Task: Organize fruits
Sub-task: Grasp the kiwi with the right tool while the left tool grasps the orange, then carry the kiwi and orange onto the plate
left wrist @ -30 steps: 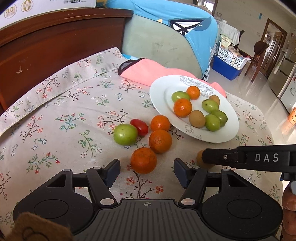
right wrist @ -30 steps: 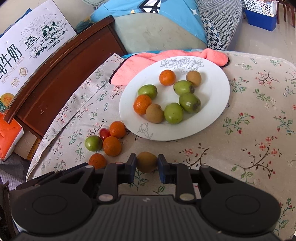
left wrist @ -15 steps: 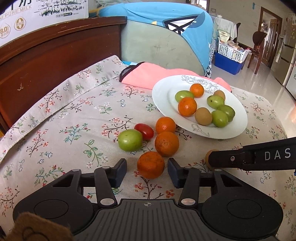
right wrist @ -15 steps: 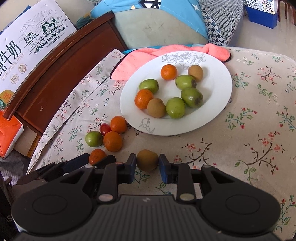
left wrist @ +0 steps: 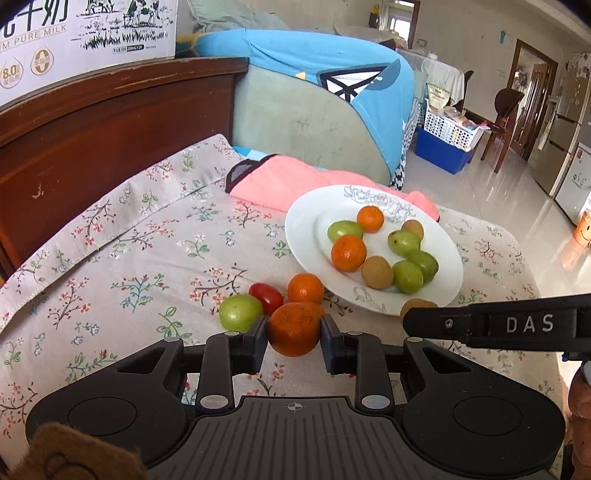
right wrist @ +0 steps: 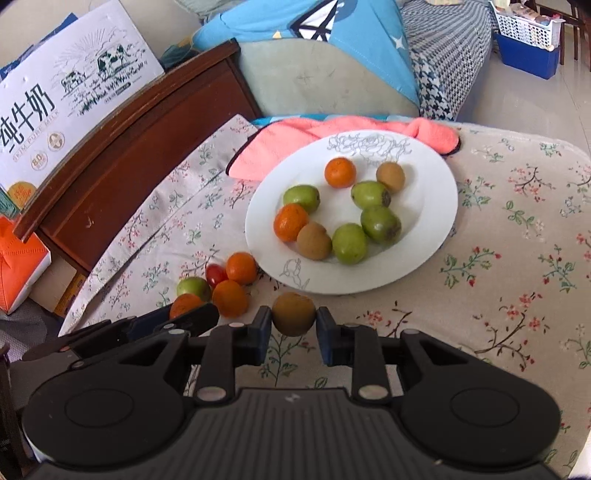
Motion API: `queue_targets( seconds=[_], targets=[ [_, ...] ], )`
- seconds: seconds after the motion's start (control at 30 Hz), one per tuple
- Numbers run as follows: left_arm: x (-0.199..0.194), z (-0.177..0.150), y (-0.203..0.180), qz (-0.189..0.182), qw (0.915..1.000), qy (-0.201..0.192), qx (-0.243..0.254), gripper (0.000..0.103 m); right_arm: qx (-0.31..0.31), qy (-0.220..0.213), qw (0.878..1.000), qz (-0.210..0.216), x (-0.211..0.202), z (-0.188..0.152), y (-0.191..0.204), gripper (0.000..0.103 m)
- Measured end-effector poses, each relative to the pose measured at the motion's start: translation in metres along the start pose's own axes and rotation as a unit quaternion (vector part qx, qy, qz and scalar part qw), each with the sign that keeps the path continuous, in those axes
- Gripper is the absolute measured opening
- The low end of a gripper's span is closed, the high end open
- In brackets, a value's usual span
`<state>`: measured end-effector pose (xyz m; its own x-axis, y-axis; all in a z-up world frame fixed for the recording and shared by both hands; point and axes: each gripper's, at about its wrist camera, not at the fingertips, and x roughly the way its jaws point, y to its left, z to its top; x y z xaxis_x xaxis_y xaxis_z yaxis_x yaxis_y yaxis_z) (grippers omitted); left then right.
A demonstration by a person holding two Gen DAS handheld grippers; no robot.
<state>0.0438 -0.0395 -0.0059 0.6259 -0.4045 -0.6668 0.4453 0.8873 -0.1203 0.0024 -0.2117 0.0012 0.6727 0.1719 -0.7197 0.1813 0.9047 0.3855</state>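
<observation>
Left gripper (left wrist: 294, 334) has just closed its jaws on an orange (left wrist: 294, 328); pads press both sides of it, close to the near edge of the cloth-covered surface. Right gripper (right wrist: 293, 326) is clamped on a brown kiwi-like fruit (right wrist: 293, 313), just in front of the plate (right wrist: 436, 206).

Risks, as I read them:
- Both fruits are round and pinched across the middle. A jerky lift could squirt either one out, and it would likely roll across the cloth.
- Green fruit (left wrist: 240, 312), cherry tomato (left wrist: 266, 296) and two more oranges sit right behind the held one. A forward lift could knock them.
- The grippers are side by side; the right one's finger crosses the left view. Both heading for the plate together could clash.
- Plate already holds eight fruits, clustered mid-plate. Dropping in from height could scatter them; the bare part of the plate is mostly toward its right rim.

Surface: floral cloth (left wrist: 147, 236), soft-looking, wrinkled, so fruit may not sit still. Pink towel (left wrist: 295, 181) tucked under the plate's far rim, so the plate may sit tilted.

Room: dark wooden headboard (left wrist: 110, 122) at the far left, milk carton box (left wrist: 85, 33) on top, sofa with blue cover behind, tiled floor and white basket on the right.
</observation>
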Motion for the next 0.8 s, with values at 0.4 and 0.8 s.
queue_targets(
  seconds=[0.4,0.8],
  targets=[
    [0.002,0.046,-0.009,-0.049,0.9986,-0.020,-0.003,0.027,-0.018,-0.052,0.998,-0.017,-0.038,0.046,-0.021,0.027],
    [0.042,0.061,-0.021,-0.064,0.9977,-0.014,-0.019,0.027,0.069,-0.045,0.996,-0.034,-0.015,0.062,-0.052,0.027]
  ],
)
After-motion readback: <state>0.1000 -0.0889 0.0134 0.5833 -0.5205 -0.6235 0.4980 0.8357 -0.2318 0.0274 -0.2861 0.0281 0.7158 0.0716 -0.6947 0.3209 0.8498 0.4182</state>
